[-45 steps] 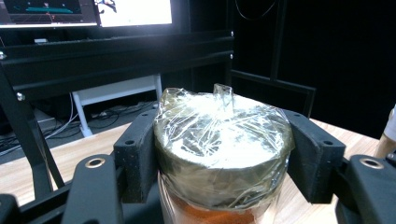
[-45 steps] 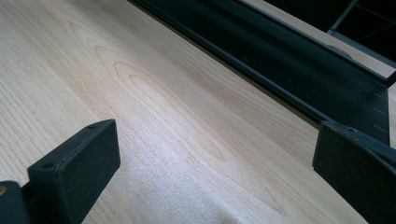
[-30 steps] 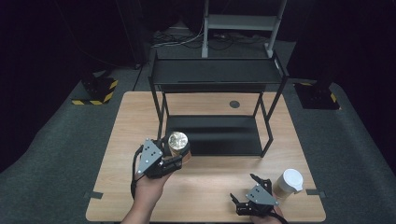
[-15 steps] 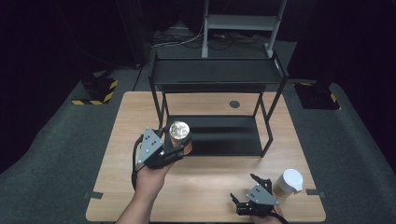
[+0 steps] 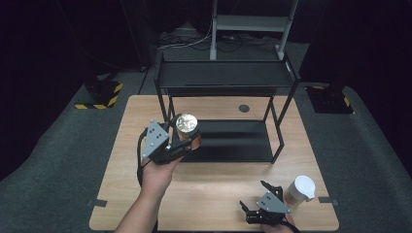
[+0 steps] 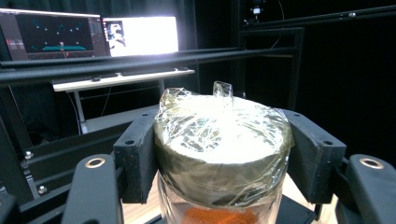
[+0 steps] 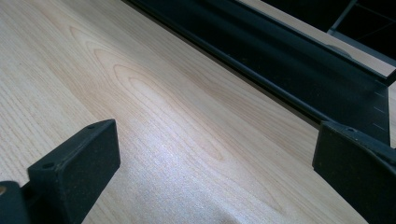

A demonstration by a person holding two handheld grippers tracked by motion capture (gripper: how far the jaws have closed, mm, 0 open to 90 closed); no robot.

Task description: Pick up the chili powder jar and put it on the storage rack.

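A glass jar [image 5: 187, 127] with a plastic-wrapped lid [image 6: 223, 140] and orange contents is held off the table by my left gripper [image 5: 182, 141], shut on it, at the left front of the black two-tier shelf [image 5: 228, 77]. In the left gripper view both black pads [image 6: 135, 158] press the jar's lid from either side. My right gripper [image 5: 265, 206] rests low at the table's front right with its jaws wide apart and bare wood [image 7: 177, 121] between them. A paper cup with a white lid [image 5: 300, 190] stands just right of it.
The shelf's lower black tier [image 5: 233, 141] lies on the wooden table [image 5: 214, 194]. A round hole [image 5: 244, 108] sits in the tabletop behind it. Beyond the table are a white stand [image 5: 252, 24] and lit monitors [image 6: 140, 35].
My left gripper has lifted the jar and carried it toward the shelf's left front post. The right gripper and the cup have stayed put.
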